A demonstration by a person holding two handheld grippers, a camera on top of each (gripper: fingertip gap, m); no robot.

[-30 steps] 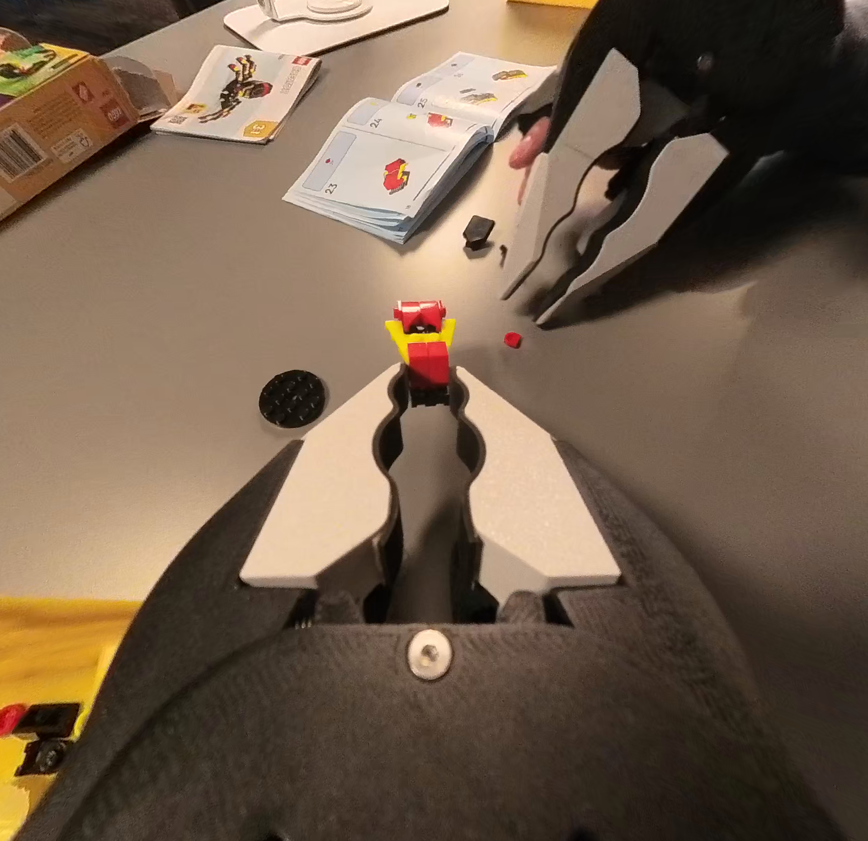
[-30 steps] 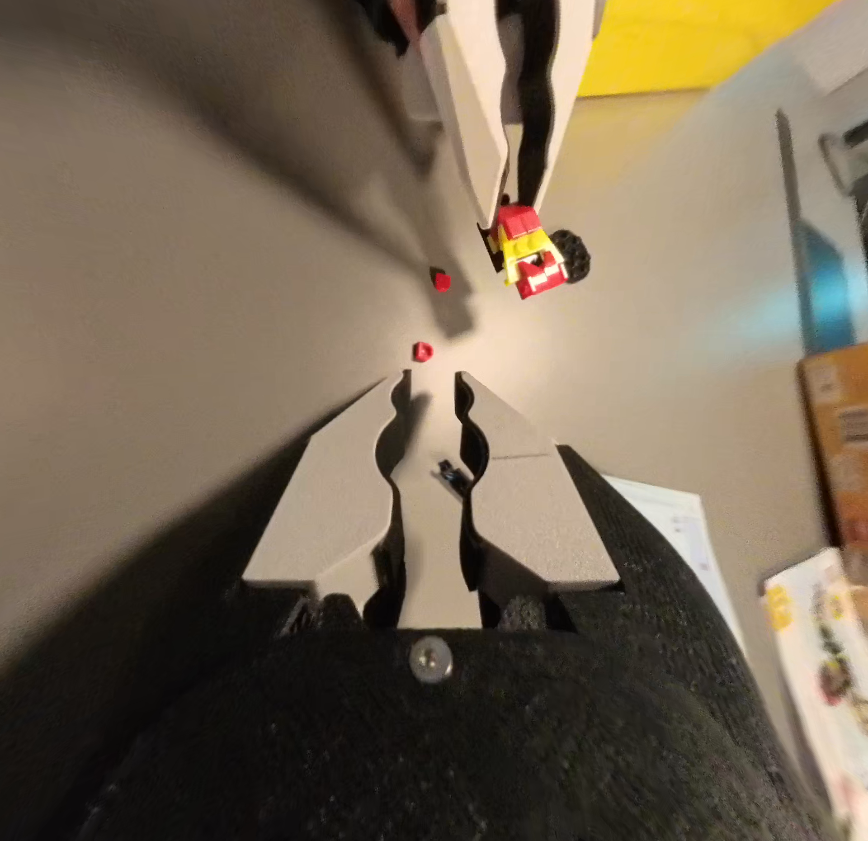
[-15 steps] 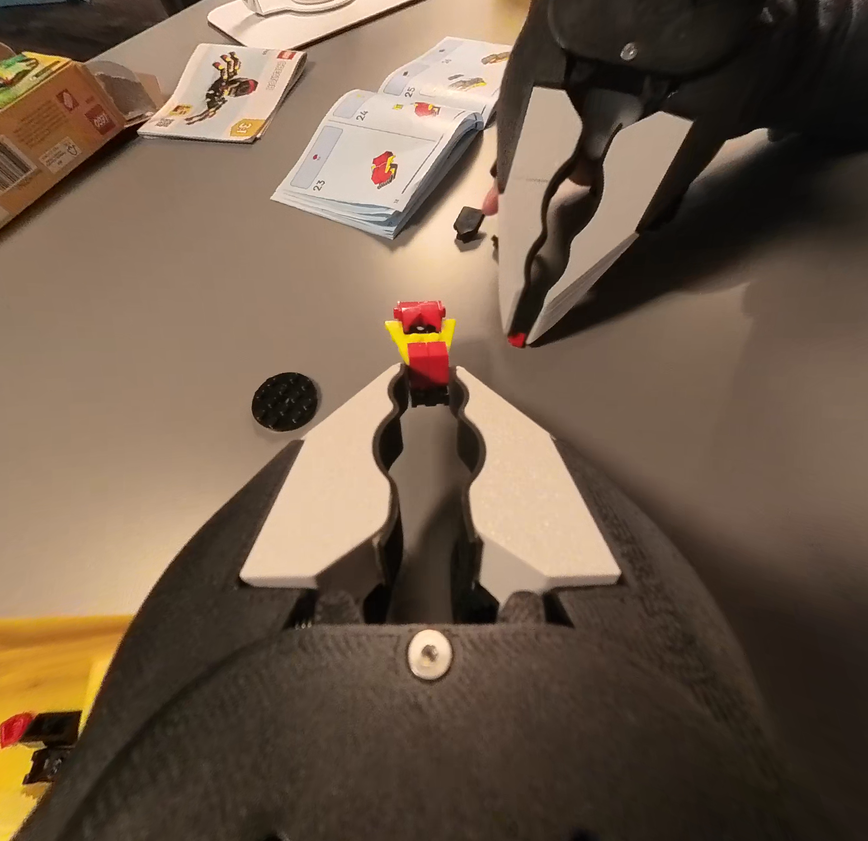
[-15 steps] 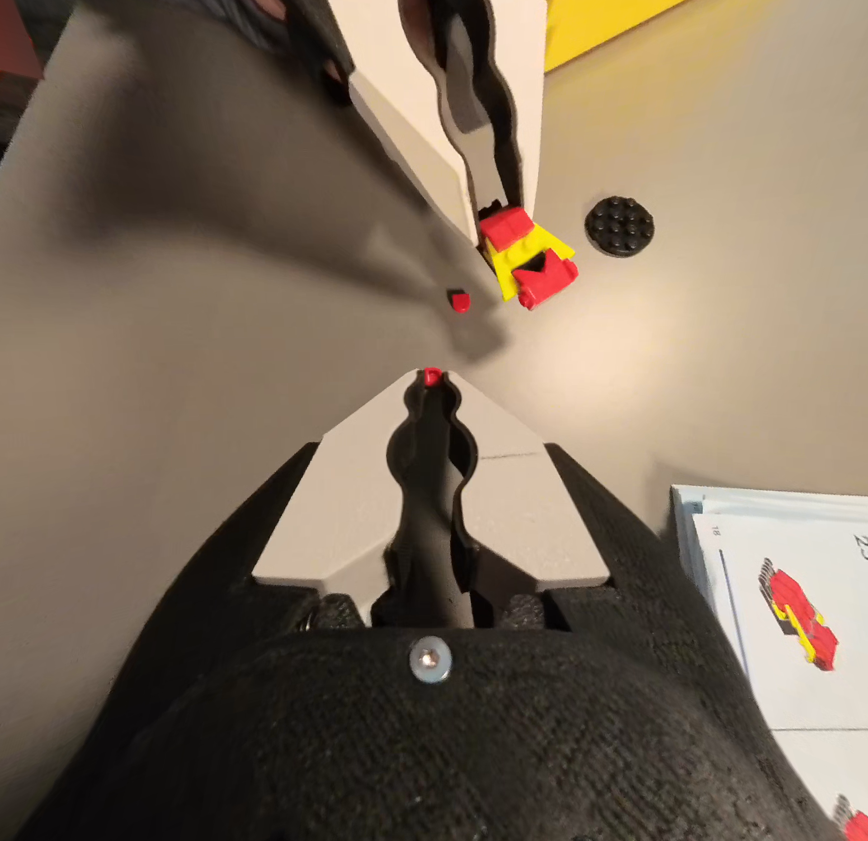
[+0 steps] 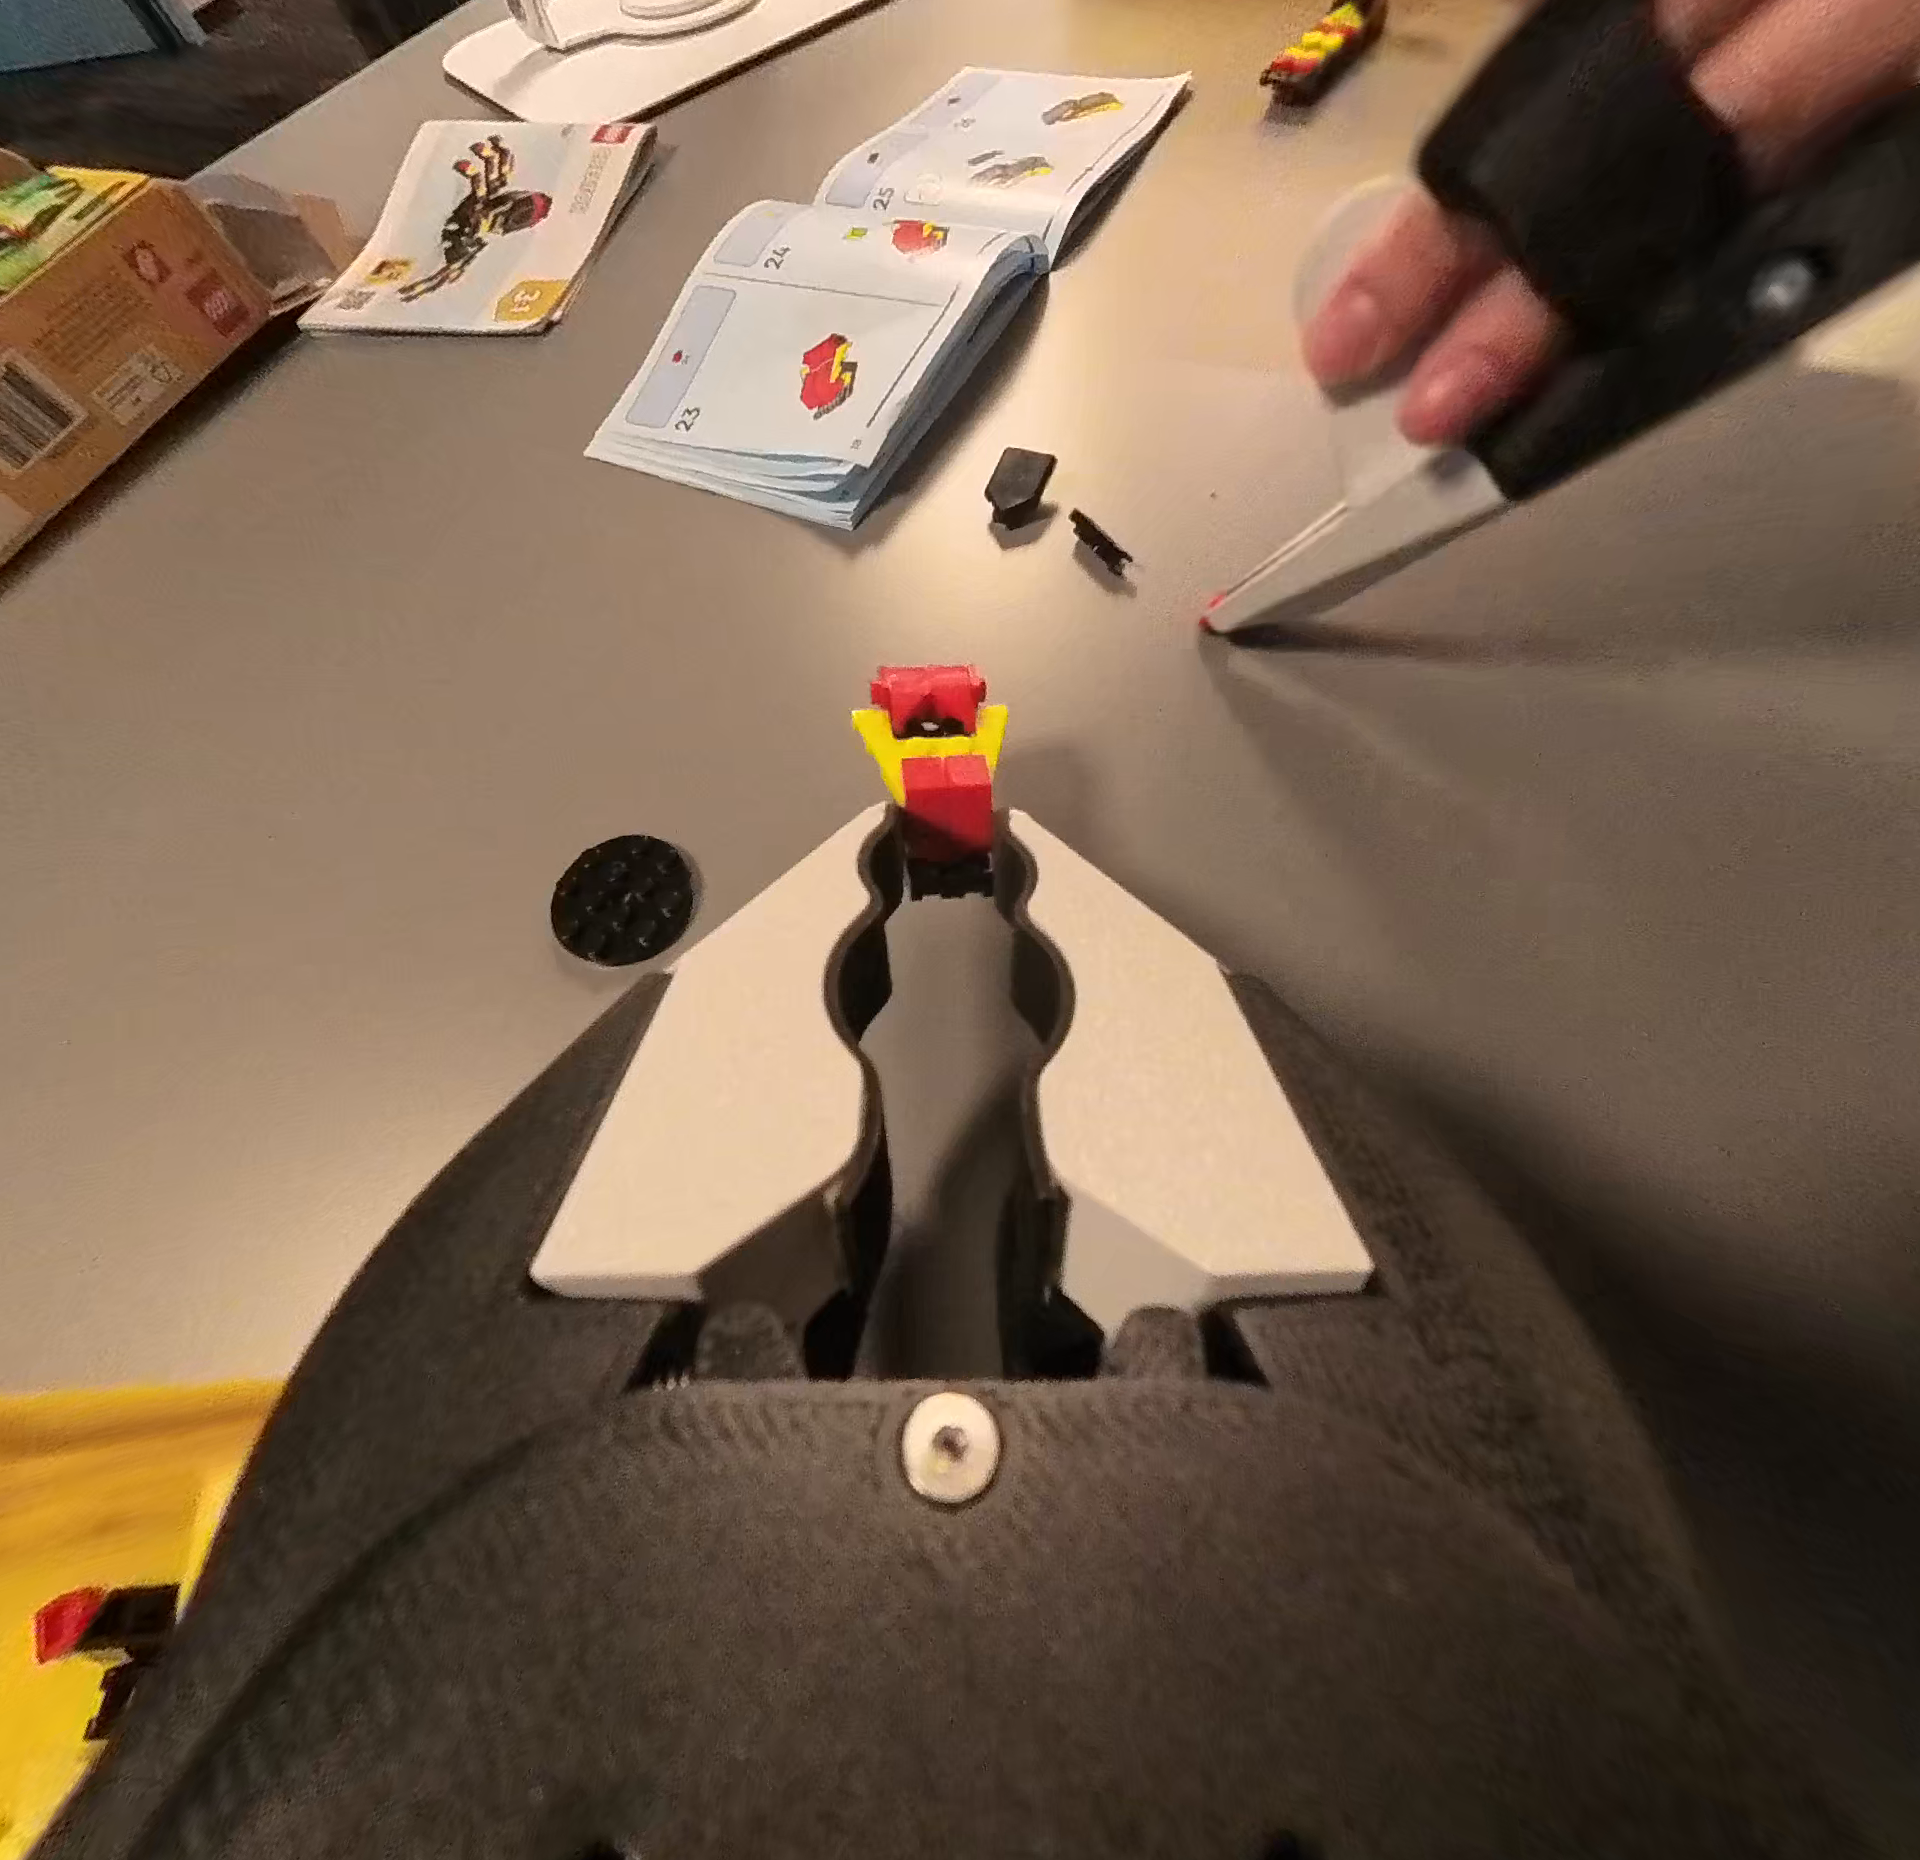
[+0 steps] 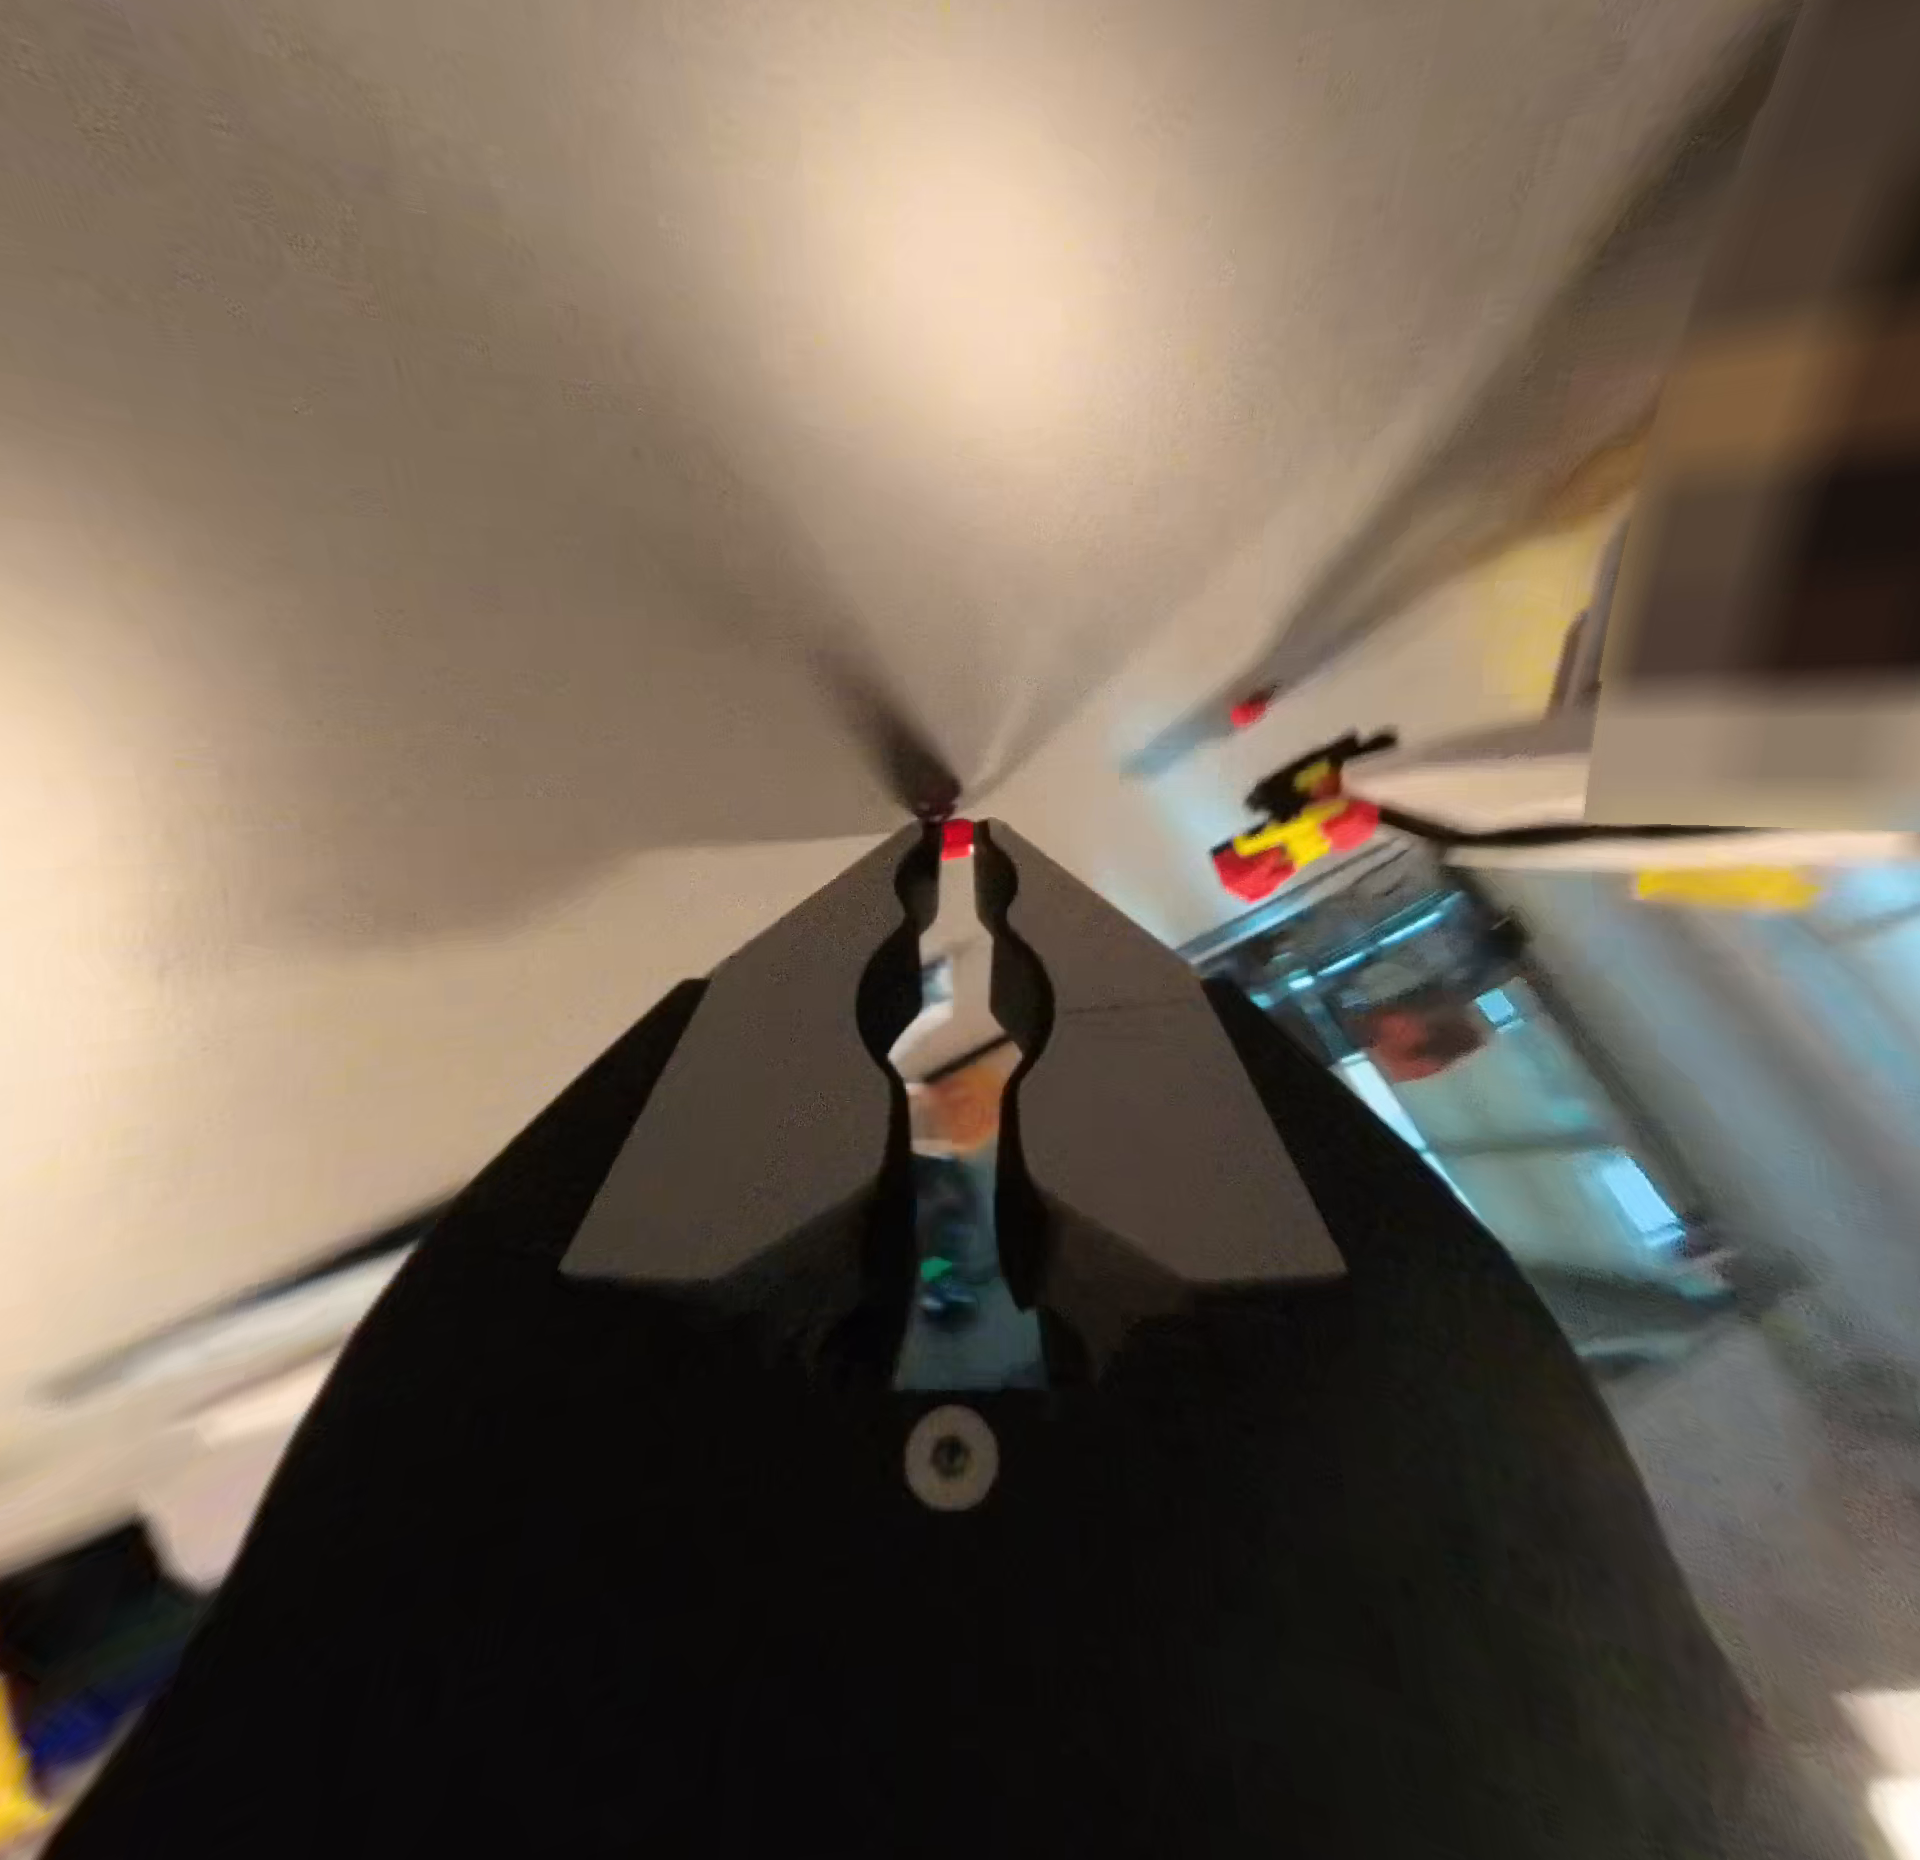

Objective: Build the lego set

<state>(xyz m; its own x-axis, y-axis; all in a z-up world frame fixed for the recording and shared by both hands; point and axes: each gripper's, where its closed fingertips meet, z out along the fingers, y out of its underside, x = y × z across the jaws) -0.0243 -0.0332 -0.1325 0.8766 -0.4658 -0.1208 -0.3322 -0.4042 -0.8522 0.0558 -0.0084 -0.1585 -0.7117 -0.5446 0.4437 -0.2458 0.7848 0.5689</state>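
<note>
- While I look along my left gripper [image 5: 943,839], its two grey fingers are closed on the rear of a small red-and-yellow brick assembly [image 5: 932,748], which juts forward past the tips just above the grey bench [image 5: 312,750].
- Left of those tips, a round black studded plate [image 5: 624,899] lies flat on the bench, near the assembly but apart from it.
- My right gripper [image 5: 1214,621] comes in from the upper right of the left wrist view, tilted down with its tips at the bench surface; a hand [image 5: 1455,283] wraps its black body.
- From the right wrist view, the right gripper [image 6: 957,836] is nearly closed, pinching a tiny red brick piece [image 6: 956,838] between its tips; the same red speck shows at the tips in the left wrist view.
- Most of the right wrist view is blurred, so I cannot tell whether the tiny piece touches the bench.
- Between the right gripper and the booklet lie two small black pieces [image 5: 1020,480], close together.
- An open pale-blue instruction booklet [image 5: 862,356] lies farther back; a closed white booklet [image 5: 499,221] sits to its left, then a brown cardboard box [image 5: 94,324] at the left edge.
- A white flat stand base [image 5: 686,13] sits at the far edge.
- A yellow surface with loose red and black pieces [image 5: 94,1634] shows at the lower left.
- A further red, yellow and black build [image 5: 1320,34] sits at the far right, blurred.
</note>
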